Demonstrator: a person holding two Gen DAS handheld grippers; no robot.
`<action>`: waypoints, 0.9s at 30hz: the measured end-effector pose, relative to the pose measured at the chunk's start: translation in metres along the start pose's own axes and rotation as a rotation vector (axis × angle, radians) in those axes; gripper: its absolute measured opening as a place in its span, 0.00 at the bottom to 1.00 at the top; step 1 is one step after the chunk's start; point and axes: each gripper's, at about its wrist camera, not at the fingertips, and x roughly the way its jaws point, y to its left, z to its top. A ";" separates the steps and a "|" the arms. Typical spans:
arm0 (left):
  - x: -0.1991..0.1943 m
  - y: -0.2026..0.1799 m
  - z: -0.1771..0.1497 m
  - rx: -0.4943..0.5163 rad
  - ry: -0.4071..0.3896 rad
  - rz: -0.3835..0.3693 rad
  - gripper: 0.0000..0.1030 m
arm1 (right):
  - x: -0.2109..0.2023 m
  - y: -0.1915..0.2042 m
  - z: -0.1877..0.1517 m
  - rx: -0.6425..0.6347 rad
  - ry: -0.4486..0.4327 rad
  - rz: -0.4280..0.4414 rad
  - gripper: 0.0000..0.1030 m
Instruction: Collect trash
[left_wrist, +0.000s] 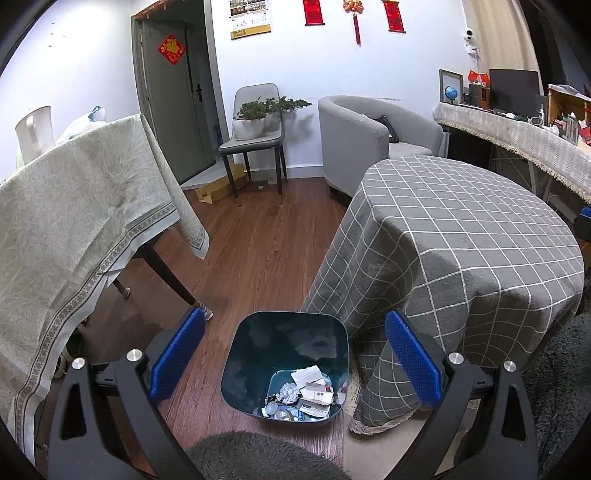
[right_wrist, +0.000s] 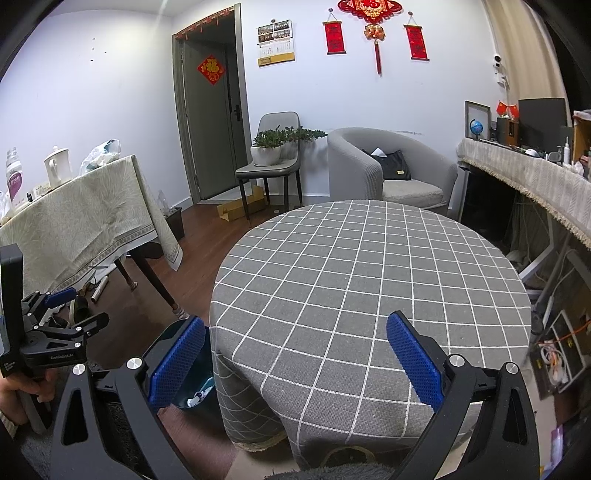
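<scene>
A dark teal trash bin (left_wrist: 236, 369) stands on the wood floor beside the round table with a grey checked cloth (left_wrist: 461, 236). Crumpled paper, wrappers and small packets of trash (left_wrist: 306, 395) lie in its bottom. My left gripper (left_wrist: 291, 358) is open and empty, held above the bin. My right gripper (right_wrist: 293, 363) is open and empty over the near edge of the checked table (right_wrist: 369, 280), whose top is bare. The bin shows partly behind the right gripper's left finger (right_wrist: 192, 395). The left gripper also shows at the far left of the right wrist view (right_wrist: 62, 314).
A table with a pale patterned cloth (left_wrist: 74, 221) stands left, with a mug and bottles on it (right_wrist: 57, 166). A chair with potted plants (left_wrist: 255, 122), a grey armchair (left_wrist: 362, 136) and a long cluttered sideboard (left_wrist: 517, 129) stand behind. A grey shaggy rug (left_wrist: 251, 458) lies near.
</scene>
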 end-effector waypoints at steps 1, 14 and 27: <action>0.000 0.000 0.000 0.000 0.001 0.000 0.97 | 0.001 0.000 0.001 -0.001 0.000 0.000 0.97; 0.000 0.000 0.000 -0.001 0.000 0.000 0.97 | 0.004 0.001 -0.001 -0.001 0.010 0.000 0.97; 0.000 -0.001 0.002 -0.006 -0.001 -0.003 0.97 | 0.004 0.002 -0.001 0.000 0.012 0.000 0.97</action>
